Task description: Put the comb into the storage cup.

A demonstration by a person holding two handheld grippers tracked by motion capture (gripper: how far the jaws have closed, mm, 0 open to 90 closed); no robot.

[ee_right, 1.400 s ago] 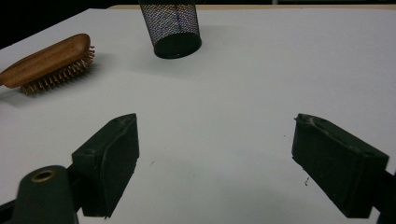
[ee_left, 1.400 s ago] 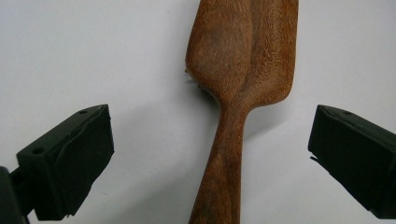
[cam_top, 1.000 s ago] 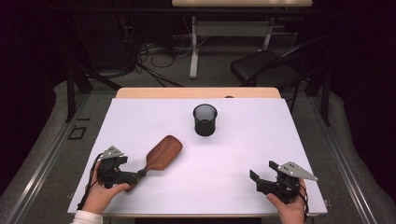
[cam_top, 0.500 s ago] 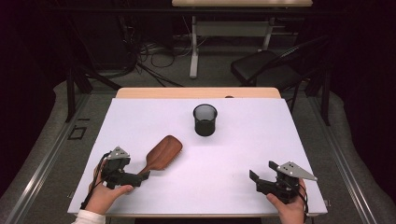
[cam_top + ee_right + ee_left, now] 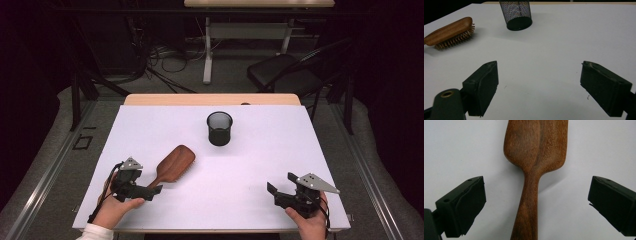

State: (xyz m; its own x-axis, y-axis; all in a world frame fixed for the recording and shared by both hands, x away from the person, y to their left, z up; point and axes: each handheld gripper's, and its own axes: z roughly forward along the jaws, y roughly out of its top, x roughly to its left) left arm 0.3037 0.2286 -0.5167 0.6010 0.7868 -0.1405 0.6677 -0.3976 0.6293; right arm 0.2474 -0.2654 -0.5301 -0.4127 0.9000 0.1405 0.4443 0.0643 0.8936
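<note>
Our left gripper (image 5: 536, 207) gapes wide astride the brush (image 5: 534, 170) handle; our right gripper (image 5: 546, 90), at four o'clock, gapes empty.

Smooth reddish wood hairbrush (image 5: 172, 165), black metal-mesh cup (image 5: 219, 128), matt white table (image 5: 250, 165).

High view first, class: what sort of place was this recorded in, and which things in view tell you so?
Probably a lab or studio set up for recording. A white table holds just a wooden hairbrush and a black mesh cup, dark curtains surround it, and loose cables lie on the floor near a second desk.
</note>
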